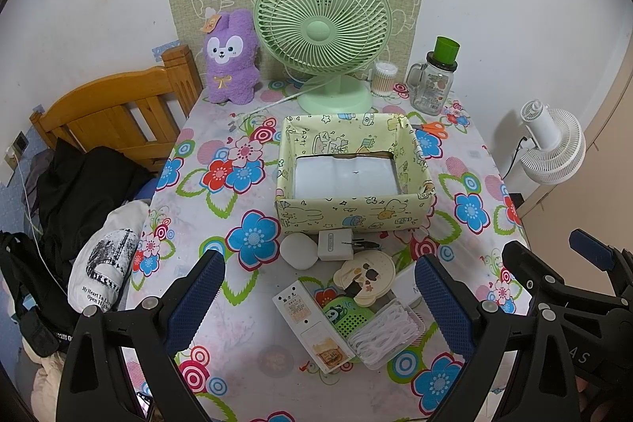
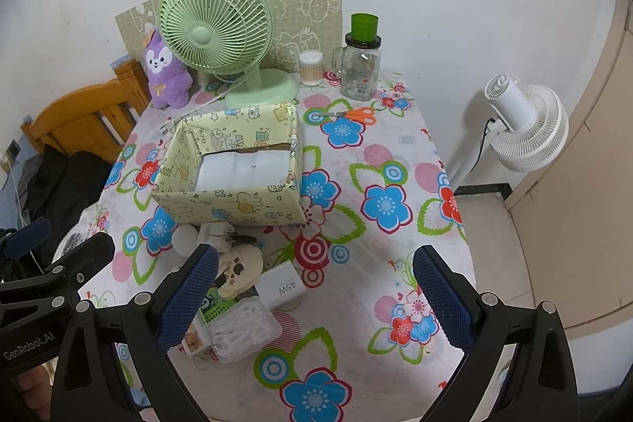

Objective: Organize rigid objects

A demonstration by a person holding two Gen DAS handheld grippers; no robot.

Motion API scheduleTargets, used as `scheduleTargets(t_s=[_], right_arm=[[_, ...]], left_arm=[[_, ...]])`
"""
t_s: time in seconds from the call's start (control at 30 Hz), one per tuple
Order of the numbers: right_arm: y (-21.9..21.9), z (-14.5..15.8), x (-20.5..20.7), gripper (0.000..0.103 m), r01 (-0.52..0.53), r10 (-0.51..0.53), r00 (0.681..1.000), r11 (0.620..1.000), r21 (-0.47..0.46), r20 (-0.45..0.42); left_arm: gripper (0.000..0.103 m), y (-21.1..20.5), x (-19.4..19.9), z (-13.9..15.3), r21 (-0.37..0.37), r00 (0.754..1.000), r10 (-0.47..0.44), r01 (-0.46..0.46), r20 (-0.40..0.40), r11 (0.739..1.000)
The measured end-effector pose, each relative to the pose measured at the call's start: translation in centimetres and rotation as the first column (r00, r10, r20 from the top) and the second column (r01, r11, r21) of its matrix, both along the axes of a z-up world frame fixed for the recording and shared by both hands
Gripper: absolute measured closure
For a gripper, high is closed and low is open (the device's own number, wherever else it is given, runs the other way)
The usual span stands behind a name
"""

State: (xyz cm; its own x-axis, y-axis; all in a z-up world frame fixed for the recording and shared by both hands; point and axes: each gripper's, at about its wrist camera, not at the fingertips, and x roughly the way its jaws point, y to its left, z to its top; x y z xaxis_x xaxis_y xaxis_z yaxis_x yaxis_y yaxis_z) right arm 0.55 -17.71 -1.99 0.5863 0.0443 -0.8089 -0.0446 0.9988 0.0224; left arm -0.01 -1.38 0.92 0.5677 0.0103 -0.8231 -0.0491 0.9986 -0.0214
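A yellow patterned box [image 1: 352, 212] [image 2: 233, 202] stands open on the flowered table, with only a white liner inside. In front of it lies a cluster: a white round puff [image 1: 298, 251], a white plug adapter [image 1: 336, 244] [image 2: 215, 234], a cream bear-shaped case [image 1: 368, 275] [image 2: 239, 269], a white remote-like box [image 1: 312, 323], a green speaker-like gadget [image 1: 346, 315], a clear box of floss picks [image 1: 385, 337] [image 2: 241, 333] and a white 45W charger [image 2: 283, 287]. My left gripper [image 1: 320, 303] is open above the cluster. My right gripper [image 2: 316, 299] is open, to the right of the cluster.
A green desk fan [image 1: 322, 30] [image 2: 215, 30], a purple plush [image 1: 229, 58], a cotton swab jar [image 1: 383, 78], a glass mug jar [image 1: 433, 82] and orange scissors [image 1: 433, 129] [image 2: 354, 114] stand at the back. A wooden bed frame [image 1: 118, 113] is left, a white fan [image 2: 522, 125] right.
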Motion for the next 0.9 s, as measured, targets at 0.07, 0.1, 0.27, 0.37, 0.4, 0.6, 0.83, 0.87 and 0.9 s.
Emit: scheduleTargets(t_s=[0.07,0.1,0.27,0.37,0.4,0.6,0.83,0.87,0.9], right_arm=[[0.06,0.01,0.05,0.003,0.000,0.000,1.000,1.000,-0.001,0.000],[0.05,0.01,0.06,0.003,0.000,0.000,1.000,1.000,-0.001,-0.001],[0.05,0.02,0.05,0.003,0.001,-0.001,1.000,1.000,-0.001,-0.001],[0.10,-0.02,0.03,0.003,0.000,0.000,1.000,1.000,0.000,-0.002],[0.10,-0.03,0.04,0.003,0.000,0.000,1.000,1.000,0.001,-0.002],[0.24,-0.16,0.02,0.003,0.000,0.000,1.000,1.000,0.001,-0.005],[0.26,-0.18,0.00,0.003,0.000,0.000,1.000,1.000,0.000,-0.005],[0.29,-0.18,-0.03,0.003,0.001,-0.001,1.000,1.000,0.002,-0.004],[0.24,-0.21,0.03,0.003,0.000,0.000,1.000,1.000,0.003,-0.003]], left_arm=[[0.006,-0.03,0.02,0.00,0.001,1.000,0.001,-0.001,-0.001,1.000],[0.006,-0.03,-0.02,0.00,0.001,1.000,0.001,-0.001,0.000,1.000],[0.006,-0.04,0.00,0.00,0.002,1.000,0.001,-0.001,-0.001,1.000],[0.006,-0.04,0.03,0.00,0.004,1.000,0.001,-0.001,-0.002,1.000],[0.006,0.09,0.02,-0.12,0.008,1.000,0.001,-0.001,-0.002,1.000],[0.006,0.34,-0.21,-0.36,0.012,1.000,-0.002,0.002,-0.003,1.000],[0.006,0.36,-0.25,-0.48,0.015,1.000,-0.003,0.003,-0.006,1.000],[0.006,0.31,-0.22,-0.43,0.014,1.000,-0.001,0.001,-0.006,1.000],[0.006,0.30,-0.22,-0.46,0.015,1.000,-0.001,0.001,-0.008,1.000]])
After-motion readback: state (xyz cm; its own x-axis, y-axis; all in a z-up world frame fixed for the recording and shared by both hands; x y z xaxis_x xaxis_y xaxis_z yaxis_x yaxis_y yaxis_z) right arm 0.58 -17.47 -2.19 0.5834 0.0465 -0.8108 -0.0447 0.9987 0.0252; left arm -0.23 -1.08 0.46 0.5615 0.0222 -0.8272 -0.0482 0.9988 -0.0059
